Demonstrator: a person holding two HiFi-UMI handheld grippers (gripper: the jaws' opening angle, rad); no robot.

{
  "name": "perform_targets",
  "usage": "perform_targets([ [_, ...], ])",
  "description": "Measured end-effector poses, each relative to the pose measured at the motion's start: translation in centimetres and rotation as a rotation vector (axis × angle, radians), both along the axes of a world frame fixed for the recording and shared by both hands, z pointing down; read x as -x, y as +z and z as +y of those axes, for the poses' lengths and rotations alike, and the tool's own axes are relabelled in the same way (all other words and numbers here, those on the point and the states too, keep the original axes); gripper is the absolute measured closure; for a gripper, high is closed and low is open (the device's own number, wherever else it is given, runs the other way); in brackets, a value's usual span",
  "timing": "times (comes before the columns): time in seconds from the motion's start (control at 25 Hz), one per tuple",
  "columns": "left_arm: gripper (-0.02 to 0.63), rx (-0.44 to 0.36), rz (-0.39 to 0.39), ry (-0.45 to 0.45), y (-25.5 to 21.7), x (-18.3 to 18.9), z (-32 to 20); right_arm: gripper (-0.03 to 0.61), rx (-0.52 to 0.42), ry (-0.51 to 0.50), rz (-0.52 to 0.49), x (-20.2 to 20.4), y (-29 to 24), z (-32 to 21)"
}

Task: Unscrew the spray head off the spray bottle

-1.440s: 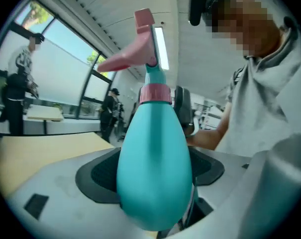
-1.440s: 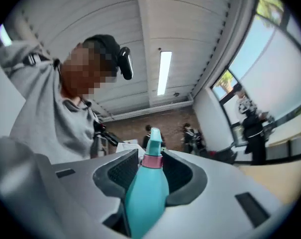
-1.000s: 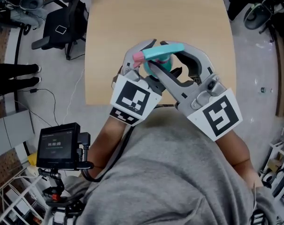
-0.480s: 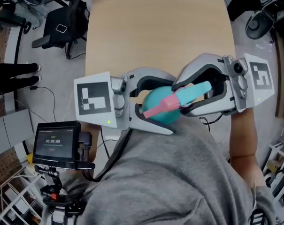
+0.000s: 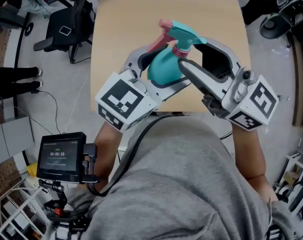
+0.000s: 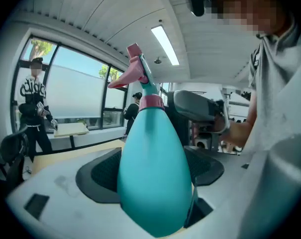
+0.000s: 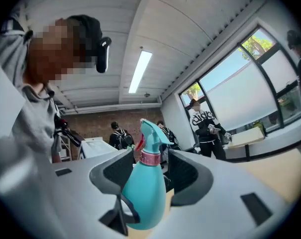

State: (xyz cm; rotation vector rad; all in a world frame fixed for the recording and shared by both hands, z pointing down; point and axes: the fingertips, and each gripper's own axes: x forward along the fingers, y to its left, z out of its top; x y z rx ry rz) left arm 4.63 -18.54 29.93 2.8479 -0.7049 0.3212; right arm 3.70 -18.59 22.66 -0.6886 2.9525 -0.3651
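Two grippers meet over the near end of a pale wooden table (image 5: 141, 14), just inside its front edge. Beyond them the top runs wide toward the far end, and both long side edges are well apart from the tools.

The teal spray bottle (image 5: 161, 69) is held in the air, tilted, with its spray head (image 5: 184, 34) pointing away from the person. The left gripper (image 6: 151, 163) clamps the fat body of the bottle between its dark pads. The right gripper (image 7: 151, 166) straddles the pink collar (image 7: 150, 157) below the head. Its jaws are opening, with a gap showing on each side of the neck.

Each gripper's cube (image 5: 123, 99) bears black and white square markers. A small screen (image 5: 61, 156) on a stand at the lower left shows digits too small to read. A bystander (image 6: 33, 106) by the window wears a dark top with white lettering that I cannot make out.

Left of the table stand a black office chair (image 5: 66, 31) and a pair of dark-clad legs (image 5: 16, 79). A cable (image 5: 51, 101) trails across the grey floor.
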Motion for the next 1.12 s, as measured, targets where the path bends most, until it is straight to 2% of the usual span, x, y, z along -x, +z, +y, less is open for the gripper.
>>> perform_targets([
  [0.2,0.223,-0.161,-0.152,-0.125,1.3,-1.0,-1.0,0.380,0.010,0.219,0.069,0.5,1.0,-2.0],
  [0.24,0.222,-0.172,-0.162,-0.131,1.4,-1.1,-0.9,0.389,0.014,0.226,0.081,0.6,1.1,-2.1],
  [0.28,0.224,-0.171,-0.158,-0.123,1.5,-1.2,-0.7,0.428,0.011,0.209,0.095,0.9,1.2,-1.8],
  [0.32,0.224,-0.161,-0.138,-0.096,1.5,-1.3,-0.4,0.430,-0.003,0.175,0.111,1.3,1.1,-1.3],
  [0.36,0.224,-0.140,-0.095,-0.047,1.2,-1.4,0.3,0.431,-0.024,0.128,0.123,1.7,0.8,-0.6],
  [0.44,0.224,-0.061,0.053,0.098,0.1,-1.8,2.1,0.433,-0.044,0.000,0.104,2.4,-0.2,0.9],
  [0.52,0.224,0.015,0.208,0.254,-1.7,-2.0,4.2,0.433,-0.034,-0.171,0.039,3.0,-1.7,2.6],
  [0.56,0.224,0.036,0.257,0.330,-2.6,-1.9,5.2,0.433,-0.046,-0.271,0.012,3.3,-2.5,3.5],
  [0.64,0.224,0.059,0.298,0.493,-3.9,-1.4,7.4,0.433,-0.091,-0.483,-0.016,3.4,-3.6,5.6],
  [0.72,0.224,0.077,0.295,0.648,-4.4,-0.9,9.4,0.433,-0.096,-0.688,-0.035,3.1,-4.3,7.5],
  [0.8,0.224,0.081,0.275,0.741,-3.8,-0.7,10.2,0.433,-0.084,-0.845,-0.020,2.7,-3.8,8.6],
  [0.88,0.224,0.108,0.302,0.775,-2.9,-0.8,10.2,0.433,-0.061,-0.925,0.001,2.5,-2.7,8.6],
  [1.04,0.224,0.177,0.495,0.843,-2.4,-0.7,9.9,0.433,-0.004,-0.980,-0.036,2.6,-1.5,8.0],
  [1.12,0.224,0.165,0.514,0.846,-1.4,-0.8,9.9,0.433,0.008,-0.976,-0.013,2.7,-0.5,8.0],
])
